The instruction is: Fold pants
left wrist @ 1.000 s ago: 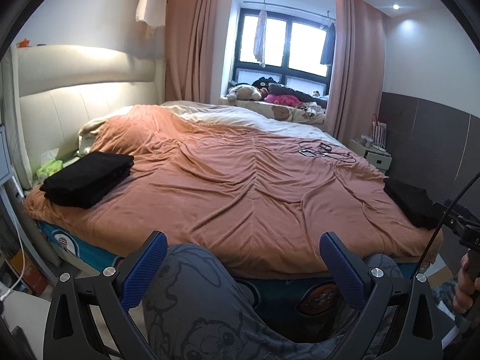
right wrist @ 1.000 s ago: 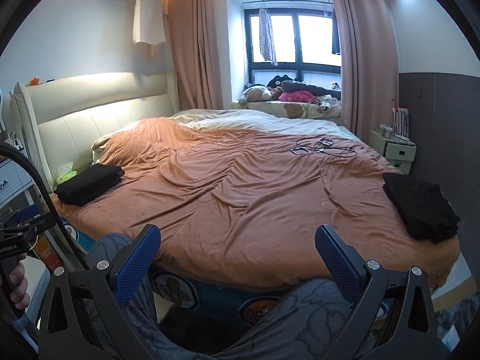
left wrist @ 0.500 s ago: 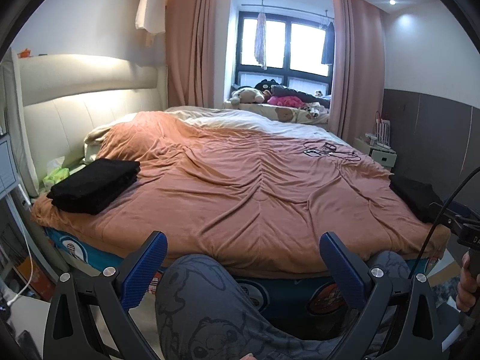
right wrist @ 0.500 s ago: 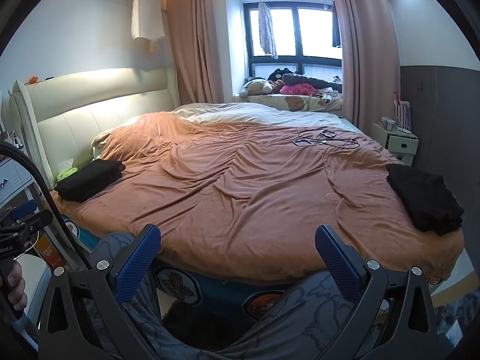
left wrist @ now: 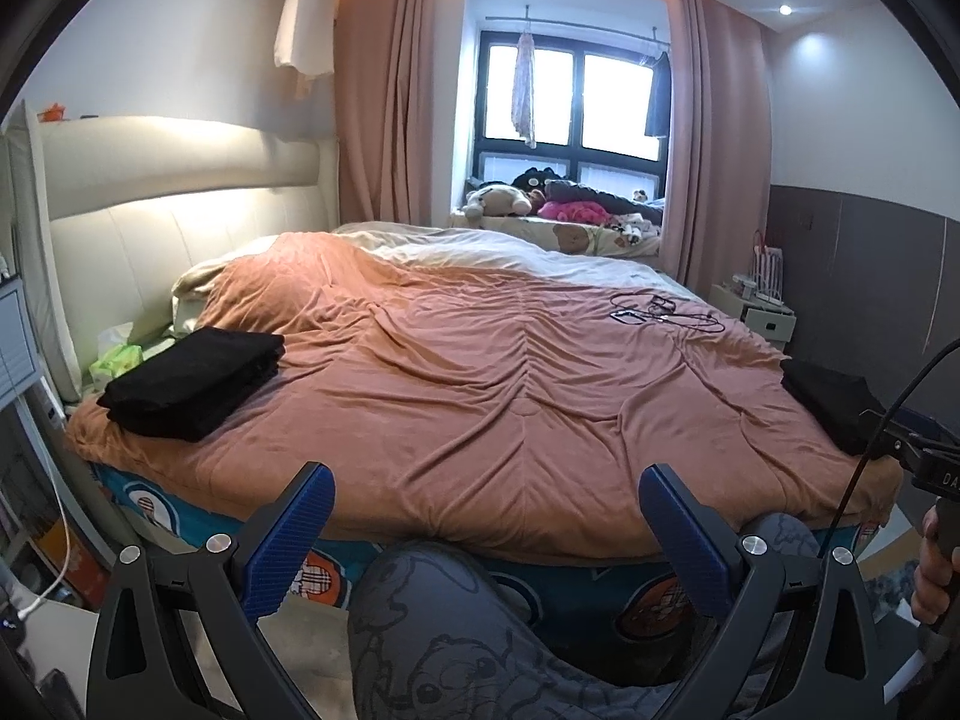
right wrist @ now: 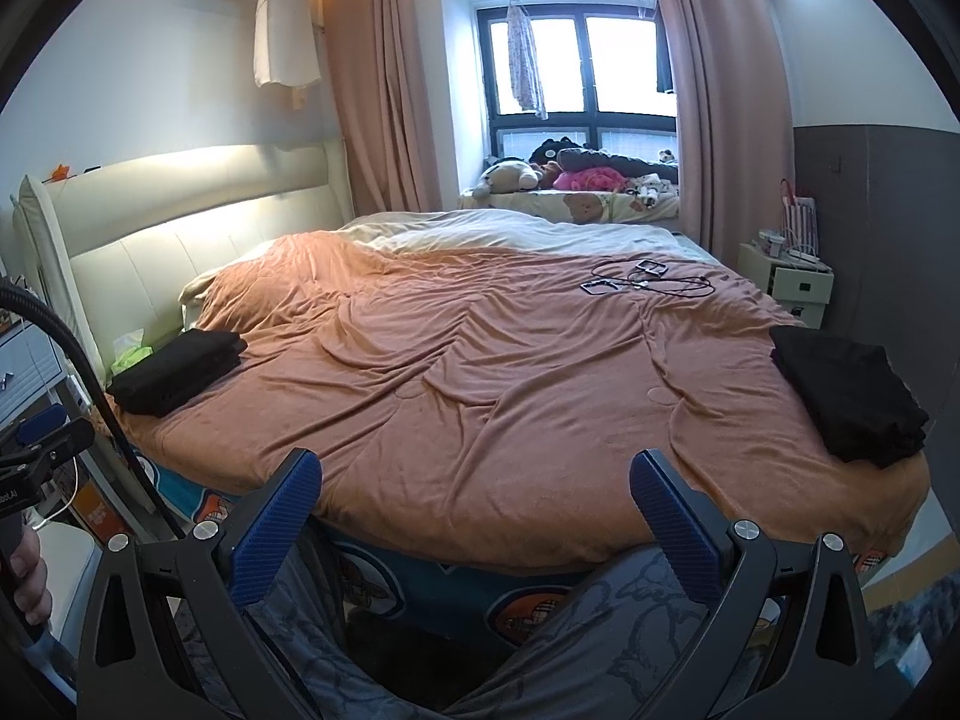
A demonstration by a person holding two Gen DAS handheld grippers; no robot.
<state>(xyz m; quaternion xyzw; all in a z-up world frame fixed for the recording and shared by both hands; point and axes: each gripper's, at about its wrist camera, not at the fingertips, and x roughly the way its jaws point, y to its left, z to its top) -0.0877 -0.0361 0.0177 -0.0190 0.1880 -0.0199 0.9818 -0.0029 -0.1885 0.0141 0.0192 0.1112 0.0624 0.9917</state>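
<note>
I see left gripper [left wrist: 486, 531] and right gripper [right wrist: 474, 516] both spread wide, empty, short of bed [left wrist: 480, 396] front edge. Folded black pants [left wrist: 195, 381] on bed's left corner; second black pile [right wrist: 849, 405] on bed's right corner.

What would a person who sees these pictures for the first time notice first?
The big bed with its wrinkled orange-brown blanket fills the middle of the room. Two piles of black pants lie on it: a neatly folded pile at the left near the headboard, a looser pile at the right edge. Both grippers, left and right, hang open before the bed.
</note>
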